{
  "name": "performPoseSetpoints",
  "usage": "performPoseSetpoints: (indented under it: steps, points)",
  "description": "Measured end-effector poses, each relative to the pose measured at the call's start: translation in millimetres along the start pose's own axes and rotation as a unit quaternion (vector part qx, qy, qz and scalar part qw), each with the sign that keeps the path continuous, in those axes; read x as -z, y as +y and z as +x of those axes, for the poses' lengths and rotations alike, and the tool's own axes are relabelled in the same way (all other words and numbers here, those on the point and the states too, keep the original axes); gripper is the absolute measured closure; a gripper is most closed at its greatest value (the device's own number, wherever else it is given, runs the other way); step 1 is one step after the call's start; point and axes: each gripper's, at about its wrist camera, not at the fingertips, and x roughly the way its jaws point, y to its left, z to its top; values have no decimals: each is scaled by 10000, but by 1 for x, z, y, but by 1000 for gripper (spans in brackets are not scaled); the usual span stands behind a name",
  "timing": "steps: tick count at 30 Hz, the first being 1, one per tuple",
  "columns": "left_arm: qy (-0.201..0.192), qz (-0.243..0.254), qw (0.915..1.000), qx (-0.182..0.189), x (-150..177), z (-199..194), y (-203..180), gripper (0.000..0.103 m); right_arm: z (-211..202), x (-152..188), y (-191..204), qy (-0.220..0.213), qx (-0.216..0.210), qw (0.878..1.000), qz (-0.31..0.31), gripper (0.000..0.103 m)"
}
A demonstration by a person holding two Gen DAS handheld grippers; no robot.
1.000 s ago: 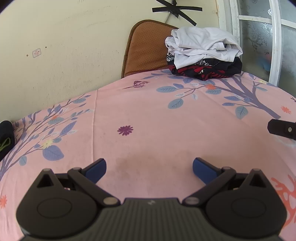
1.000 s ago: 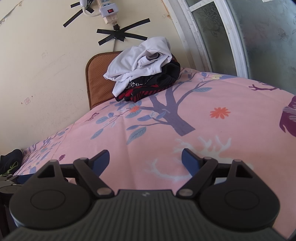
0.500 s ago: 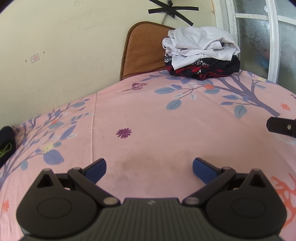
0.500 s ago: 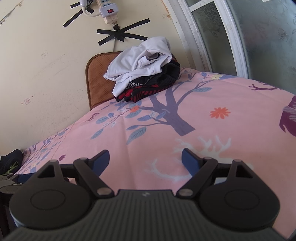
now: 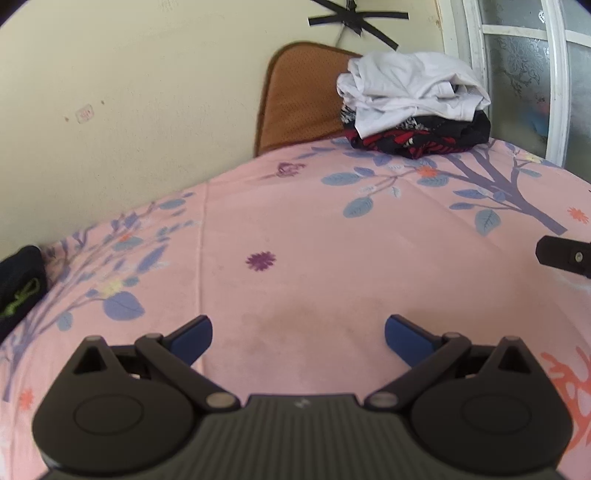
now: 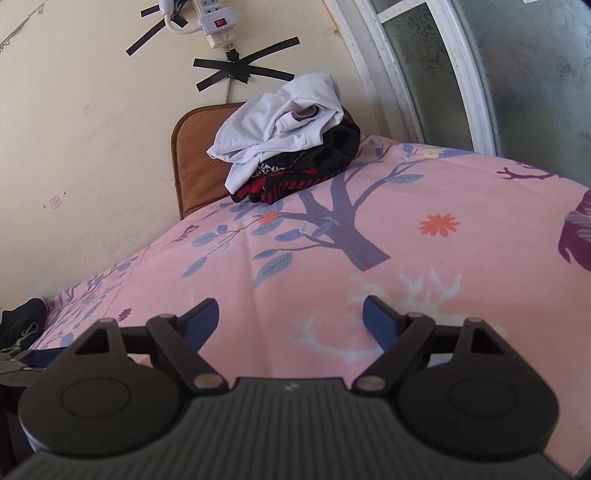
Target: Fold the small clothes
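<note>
The blue-tipped fingers (image 5: 194,338) of the left gripper (image 5: 298,338) are spread wide apart, and nothing is held between them; only the pink sheet (image 5: 295,229) is seen in the gap, with a faint darker stain lying just ahead of the tips. Whether the tips touch the sheet cannot be told. The right gripper (image 6: 291,319) is likewise spread wide, its blue fingers (image 6: 201,319) empty, and a pale antler print on the sheet is seen between and beneath them. A black part of the right gripper is caught at the right edge of the left wrist view, well apart from the left fingers. Farther out, the sheet is printed with blue leaves, a purple tree trunk and small flowers. The clothes pile (image 5: 413,107) is found at the far end of the bed, well apart from both grippers: a crumpled white garment (image 6: 280,129) is laid on top of dark red-and-black garments (image 6: 299,173). The pile is rested against a brown cushion (image 5: 295,96) that is propped on the cream wall (image 5: 129,92). A dark item with a green cord (image 5: 20,284) is seen at the left edge of the bed. Black tape crosses (image 6: 243,70) and a power strip (image 6: 218,26) are fixed to the wall above, and a white-framed frosted window (image 6: 461,66) is set to the right.
</note>
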Motion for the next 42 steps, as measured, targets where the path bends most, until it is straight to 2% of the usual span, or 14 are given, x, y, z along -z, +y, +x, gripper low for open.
performPoseSetpoints:
  steps: [8, 13, 18, 42]
  points:
    - [-171, -22, 9996, -233, -4, -22, 10, 0, -8, 2, 12, -97, 182, 9991, -373, 16]
    - [-145, -81, 9994, -303, -5, -26, 16, 0, -22, 8, 27, -80, -7, 9980, -620, 16]
    - [-94, -124, 9993, -350, -2, -26, 20, 0, -36, 6, 42, -273, -135, 9961, -826, 16]
    - [-141, -145, 9991, -385, 2, -35, 29, 0, -49, 6, 61, -463, -290, 9940, -951, 16]
